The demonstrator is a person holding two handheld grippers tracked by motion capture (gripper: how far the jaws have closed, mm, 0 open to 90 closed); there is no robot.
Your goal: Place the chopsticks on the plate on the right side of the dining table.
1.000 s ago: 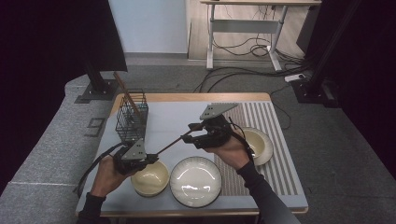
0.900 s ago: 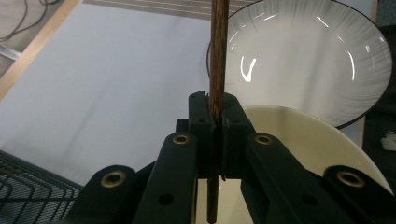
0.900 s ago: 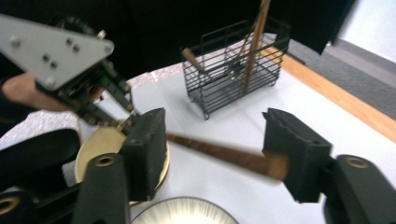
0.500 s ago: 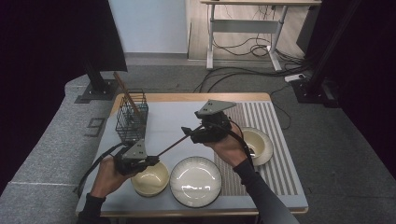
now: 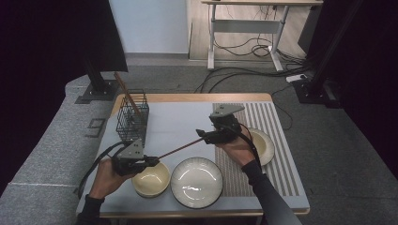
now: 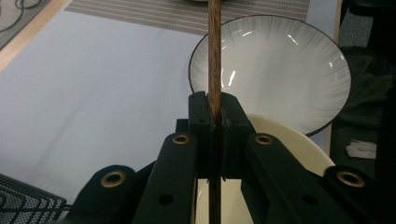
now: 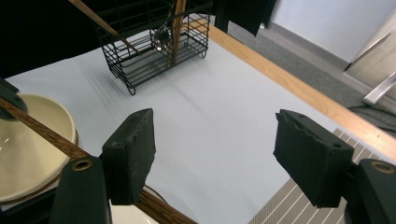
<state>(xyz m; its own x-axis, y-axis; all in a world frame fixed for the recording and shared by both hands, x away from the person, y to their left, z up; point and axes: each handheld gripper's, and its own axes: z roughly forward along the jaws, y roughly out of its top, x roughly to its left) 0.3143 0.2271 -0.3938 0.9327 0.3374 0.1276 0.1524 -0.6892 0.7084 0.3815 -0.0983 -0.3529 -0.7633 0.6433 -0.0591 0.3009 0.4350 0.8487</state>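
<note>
High view: left gripper (image 5: 149, 161) clamps one end of a brown chopstick (image 5: 180, 149) over the cream bowl (image 5: 150, 180), stick running toward 2 o'clock up to the right gripper (image 5: 202, 134). Left gripper view has the jaws closed tight on the chopstick (image 6: 214, 56), with the white plate (image 6: 280, 70) ahead. Right gripper view has its jaws wide apart, gripping nothing, the stick passing low at 8 o'clock. Wire basket (image 5: 132, 117) at 10 o'clock already has sticks in it. Judged mid-task: stick picked up and handed to the left, drop into basket not yet done
</note>
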